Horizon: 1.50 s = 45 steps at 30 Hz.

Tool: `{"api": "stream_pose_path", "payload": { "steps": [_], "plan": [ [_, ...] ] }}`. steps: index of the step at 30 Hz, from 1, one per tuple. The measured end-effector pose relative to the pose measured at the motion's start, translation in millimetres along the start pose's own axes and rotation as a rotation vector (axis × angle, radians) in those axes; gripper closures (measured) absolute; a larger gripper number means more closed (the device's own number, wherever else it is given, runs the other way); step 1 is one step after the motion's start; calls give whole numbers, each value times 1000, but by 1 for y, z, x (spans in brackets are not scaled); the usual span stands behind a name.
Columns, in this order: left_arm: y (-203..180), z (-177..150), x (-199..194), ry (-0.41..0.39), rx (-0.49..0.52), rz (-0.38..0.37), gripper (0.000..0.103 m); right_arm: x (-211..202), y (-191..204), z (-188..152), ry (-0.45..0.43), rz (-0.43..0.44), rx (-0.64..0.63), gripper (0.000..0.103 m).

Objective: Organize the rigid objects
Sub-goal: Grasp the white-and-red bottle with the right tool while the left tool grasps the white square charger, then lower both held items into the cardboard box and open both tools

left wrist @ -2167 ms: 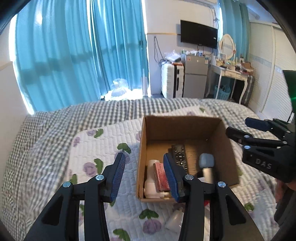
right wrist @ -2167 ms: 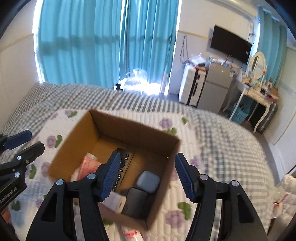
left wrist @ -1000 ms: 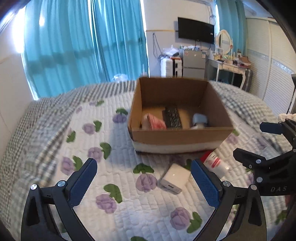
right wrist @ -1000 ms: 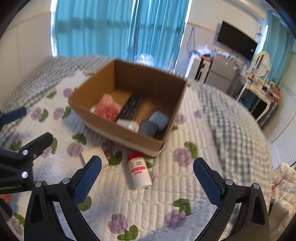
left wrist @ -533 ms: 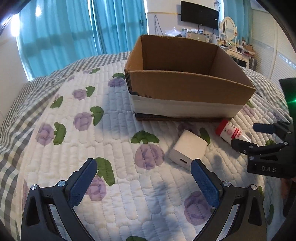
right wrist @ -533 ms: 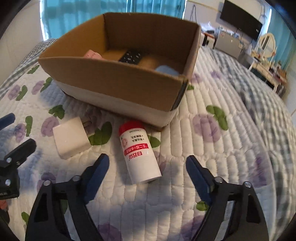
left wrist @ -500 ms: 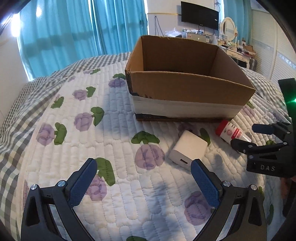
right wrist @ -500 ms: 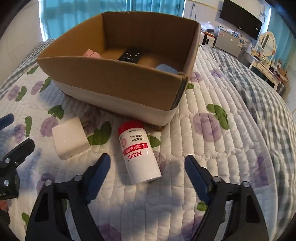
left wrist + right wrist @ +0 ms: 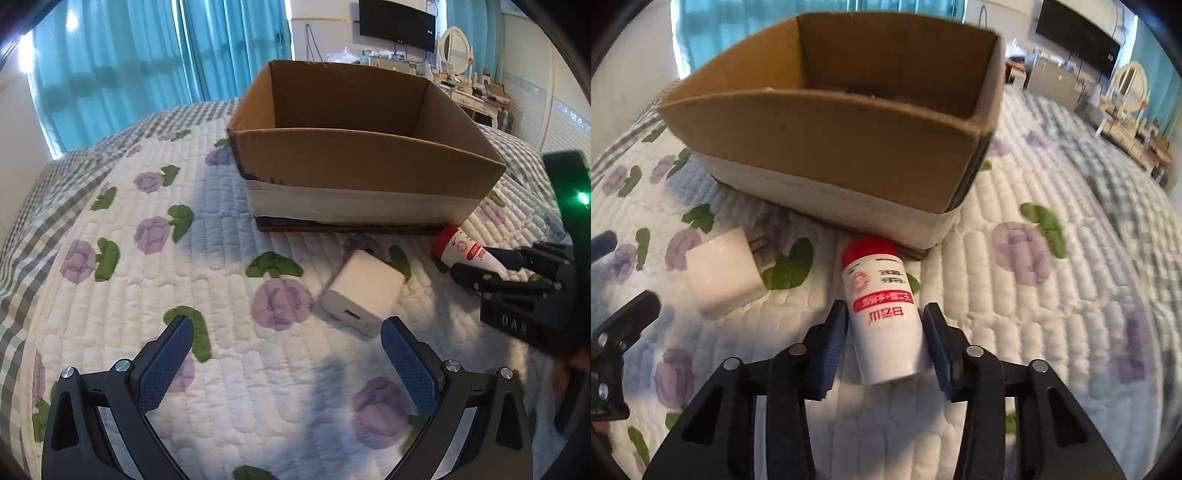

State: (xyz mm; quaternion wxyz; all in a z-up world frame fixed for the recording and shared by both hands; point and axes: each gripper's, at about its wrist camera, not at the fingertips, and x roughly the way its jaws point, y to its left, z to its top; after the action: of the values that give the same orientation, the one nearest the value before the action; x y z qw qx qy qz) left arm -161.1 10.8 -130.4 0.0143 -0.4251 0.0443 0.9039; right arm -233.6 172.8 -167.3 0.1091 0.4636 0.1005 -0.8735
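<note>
Two loose items lie outside the open brown cardboard box [image 9: 827, 122], both on the white quilted bedspread with purple flowers [image 9: 110, 295] just in front of the box's near wall. White plastic bottle with red cap [image 9: 882, 310] lies on its side, cap toward the box, almost touching its near corner. Right gripper [image 9: 884, 328] straddles the bottle body, blue pads closed in against both sides; looks like a grasp being set low on the body, likely so the bottle can be lifted over the wall. White square charger block [image 9: 364, 290] sits beside the bottle, also before the box. Left gripper [image 9: 288, 362] hovers in front of the charger, jaws spread wide, holding nothing; probably lined up for that item next.
</note>
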Motion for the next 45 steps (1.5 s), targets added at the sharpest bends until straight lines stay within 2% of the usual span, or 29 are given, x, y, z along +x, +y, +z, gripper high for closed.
{"api": "stream_pose_path", "payload": {
  "steps": [2,6,12,14,16,18,20,23,29,34,40,45],
  "plan": [
    [-7,4,-1,15,4,-13,0,-9,-1,-5,-10,4,6,65],
    [-28,12,13,61,58,20,0,-28,-11,-9,-46,21,45,66],
    [-43,14,44,98,69,-3,2,-31,-30,-13,-36,36,125,66],
    [-46,15,50,89,81,-15,9,-28,-28,-11,-27,39,134,66],
    [-49,16,59,91,102,-11,25,-26,-30,-9,-18,40,133,66],
    [-53,15,68,111,127,-15,28,-27,-31,-7,-12,42,132,67],
    [-56,14,68,93,149,-27,38,-25,-29,-6,-12,40,132,67],
    [-59,11,64,78,168,-25,40,-25,-27,-6,-12,32,130,67],
    [-55,3,43,83,135,-41,43,-34,-23,-8,-42,22,107,67],
    [-51,-8,9,50,121,-63,49,-54,-18,-13,-85,26,87,67],
    [-47,-13,-25,13,93,-88,50,-78,-7,-21,-116,32,69,67],
    [-31,7,-51,-23,71,-106,50,-108,-4,-21,-152,47,80,67]
  ]
}}
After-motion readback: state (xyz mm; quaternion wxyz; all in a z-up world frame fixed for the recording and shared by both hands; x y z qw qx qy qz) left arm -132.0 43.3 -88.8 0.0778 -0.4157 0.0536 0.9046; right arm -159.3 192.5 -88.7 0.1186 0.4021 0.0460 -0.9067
